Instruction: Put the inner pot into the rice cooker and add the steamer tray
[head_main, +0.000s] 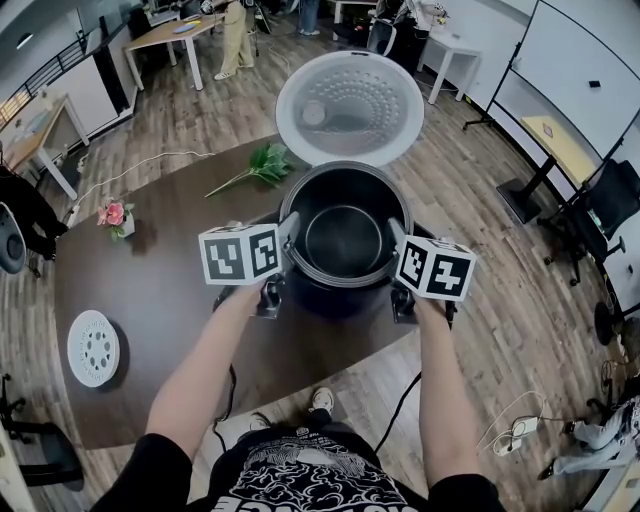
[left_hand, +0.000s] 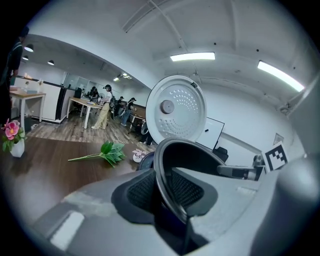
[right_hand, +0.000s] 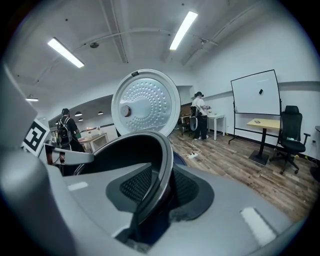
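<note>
The inner pot (head_main: 345, 235) is being clamped by its rim on opposite sides by the left gripper (head_main: 289, 238) and the right gripper (head_main: 398, 242). It is being held level, centred over the rice cooker (head_main: 338, 300) and apparently part-sunk. The steamer tray (head_main: 93, 348) is lying well left on the counter (head_main: 170, 270), nearer the left gripper.

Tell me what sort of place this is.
Probably an open-plan office or lab workspace: a white whiteboard on a stand, a black swivel office chair and light wooden desks stand on wood-look flooring under long ceiling strip lights.
</note>
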